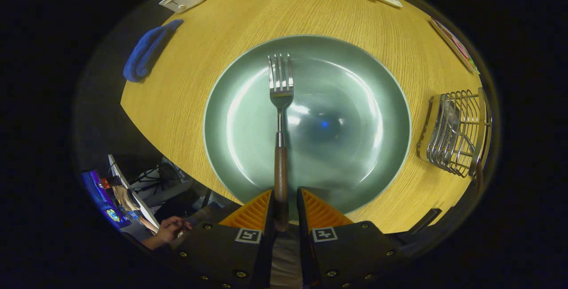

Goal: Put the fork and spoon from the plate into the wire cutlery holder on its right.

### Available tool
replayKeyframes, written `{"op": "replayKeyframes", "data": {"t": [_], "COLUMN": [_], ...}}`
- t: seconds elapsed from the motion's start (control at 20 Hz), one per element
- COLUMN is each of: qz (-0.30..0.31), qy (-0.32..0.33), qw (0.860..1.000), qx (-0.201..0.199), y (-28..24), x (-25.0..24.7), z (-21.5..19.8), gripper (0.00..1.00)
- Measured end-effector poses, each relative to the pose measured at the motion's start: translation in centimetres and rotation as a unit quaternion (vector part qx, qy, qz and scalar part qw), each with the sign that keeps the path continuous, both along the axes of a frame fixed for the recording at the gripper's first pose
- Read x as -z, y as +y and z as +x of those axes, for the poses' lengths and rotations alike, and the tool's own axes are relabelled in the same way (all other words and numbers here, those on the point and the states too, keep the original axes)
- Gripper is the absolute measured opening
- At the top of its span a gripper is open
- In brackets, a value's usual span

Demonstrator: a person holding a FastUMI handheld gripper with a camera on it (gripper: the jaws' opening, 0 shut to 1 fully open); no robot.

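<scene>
Tongs (284, 209) closed around one fork (280, 116), one plate (381, 156), one wire holder (457, 133)

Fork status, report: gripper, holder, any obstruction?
Gripper shut on fork by its wooden handle, tines out over green plate. Wire cutlery holder on the right, standing apart from plate. Bare tabletop between.

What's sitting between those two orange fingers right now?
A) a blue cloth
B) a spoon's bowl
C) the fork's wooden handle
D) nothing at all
C: the fork lies over the green plate, tines pointing away, its brown wooden handle running back between the gripper fingers, which look closed against it.
</scene>
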State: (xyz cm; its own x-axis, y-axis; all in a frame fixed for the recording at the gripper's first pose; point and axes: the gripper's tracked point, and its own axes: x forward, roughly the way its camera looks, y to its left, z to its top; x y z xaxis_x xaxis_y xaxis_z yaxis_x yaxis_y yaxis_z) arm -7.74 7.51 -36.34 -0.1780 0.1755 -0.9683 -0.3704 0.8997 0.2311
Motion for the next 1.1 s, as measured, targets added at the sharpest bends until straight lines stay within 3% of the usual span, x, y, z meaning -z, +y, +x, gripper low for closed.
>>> {"op": "replayKeyframes", "data": {"t": [0.1,0.2,0.45,0.5,0.8,1.1], "qz": [0.004,-0.006,-0.014,-0.015,-0.012,-0.02], "qy": [-0.003,0.001,-0.016,-0.016,-0.016,-0.001], "qw": [1.0,1.0,0.998,0.998,0.997,0.991], "qx": [-0.005,-0.02,-0.06,-0.064,-0.068,-0.132], "y": [0.1,-0.4,-0.7,-0.6,-1.3,-3.9], "x": [0.2,0.5,-0.2,0.6,-0.7,-4.4], "z": [0.3,0.0,0.5,0.5,1.1,0.9], "gripper": [0.27,0.14,0.14,0.03,0.03,0.03]}}
